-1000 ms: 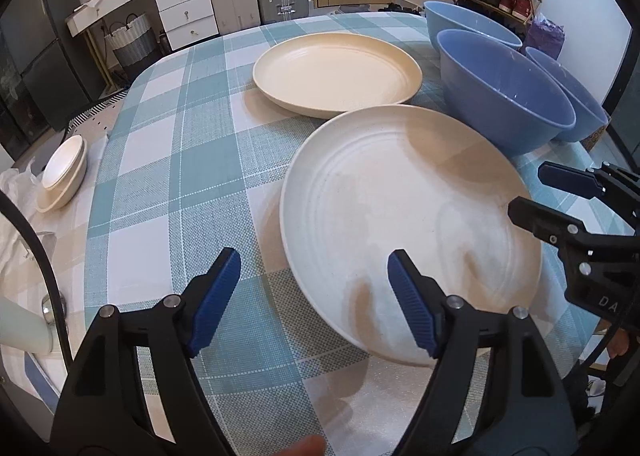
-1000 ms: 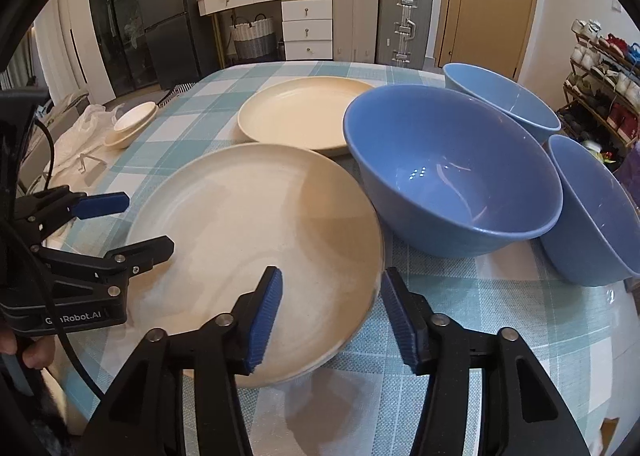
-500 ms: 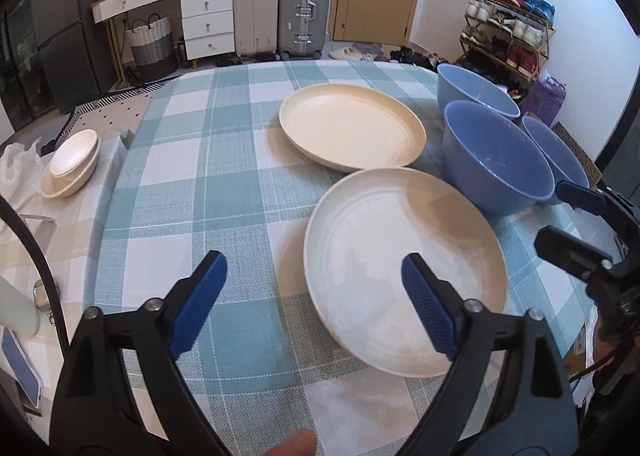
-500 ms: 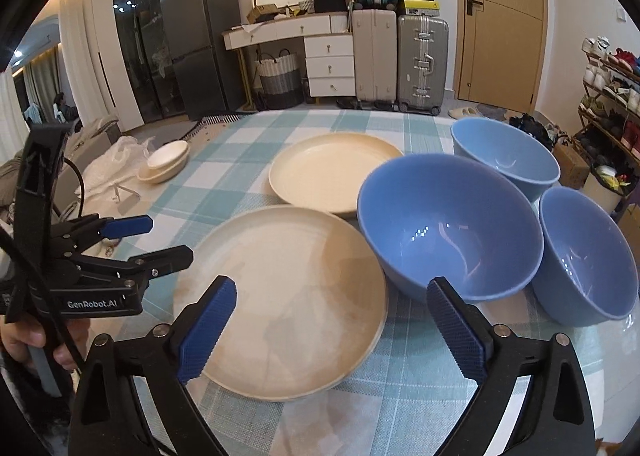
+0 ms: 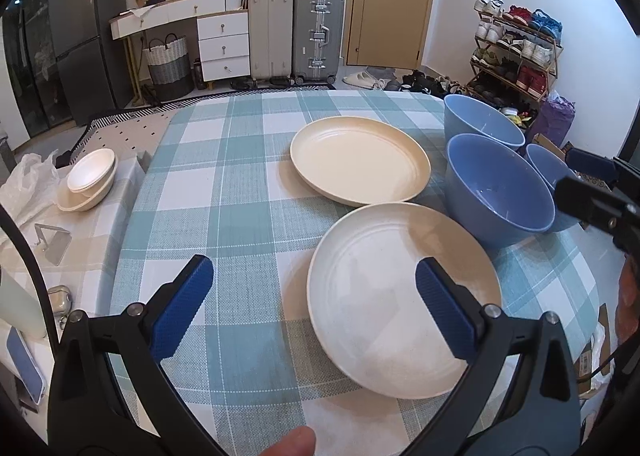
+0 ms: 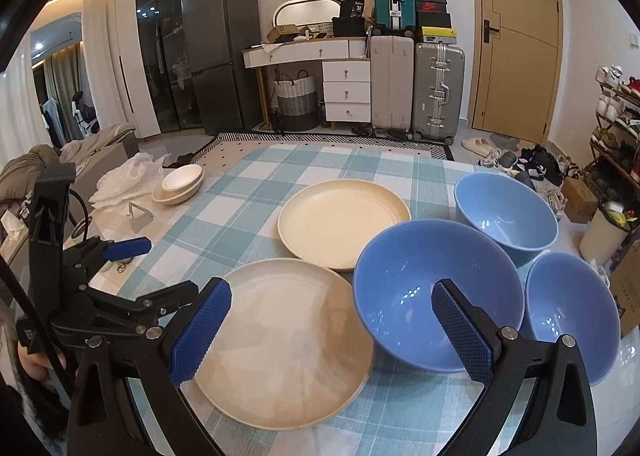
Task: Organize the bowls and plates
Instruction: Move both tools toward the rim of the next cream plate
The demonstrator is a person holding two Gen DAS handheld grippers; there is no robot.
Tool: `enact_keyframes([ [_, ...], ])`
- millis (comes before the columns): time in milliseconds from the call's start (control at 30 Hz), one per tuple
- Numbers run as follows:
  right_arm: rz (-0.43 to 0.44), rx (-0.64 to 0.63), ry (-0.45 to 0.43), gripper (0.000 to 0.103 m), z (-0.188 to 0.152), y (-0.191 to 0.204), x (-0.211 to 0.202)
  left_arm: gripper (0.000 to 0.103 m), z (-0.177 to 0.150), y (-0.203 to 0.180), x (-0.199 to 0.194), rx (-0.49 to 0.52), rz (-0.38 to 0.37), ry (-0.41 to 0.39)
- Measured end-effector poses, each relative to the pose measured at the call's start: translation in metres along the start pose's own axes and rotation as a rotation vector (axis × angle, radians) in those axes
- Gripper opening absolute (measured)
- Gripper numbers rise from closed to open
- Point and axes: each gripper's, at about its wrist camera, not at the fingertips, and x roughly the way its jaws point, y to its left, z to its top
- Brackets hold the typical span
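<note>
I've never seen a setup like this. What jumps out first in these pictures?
Three blue bowls cluster on the right of a round table with a teal checked cloth, beside two pale plates: the near plate by the table's front edge, the far plate just behind it. Two black grippers with blue pads hover wide open above the near edge, the left gripper and the right gripper, holding nothing.

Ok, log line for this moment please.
left gripper: open, empty | right gripper: open, empty | two plates, three blue bowls unstacked on table
</note>
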Motion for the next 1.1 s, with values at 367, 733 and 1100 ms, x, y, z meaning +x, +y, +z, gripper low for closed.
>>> enact_keyframes([
  [367, 0.004, 0.008, -0.044, 0.102, 0.046, -0.026, -0.002, 0.101, 0.025, 0.012, -0.001, -0.057, 0.028, -0.03],
  [733, 0.039, 0.017, 0.004, 0.102, 0.089, -0.043, 0.032, 0.101, 0.064, 0.028, 0.019, -0.107, 0.062, -0.016],
  [1100, 0.065, 0.055, 0.092, 0.102, 0.124, -0.075, 0.083, 0.101, 0.097, 0.028, 0.044, -0.124, 0.066, -0.002],
])
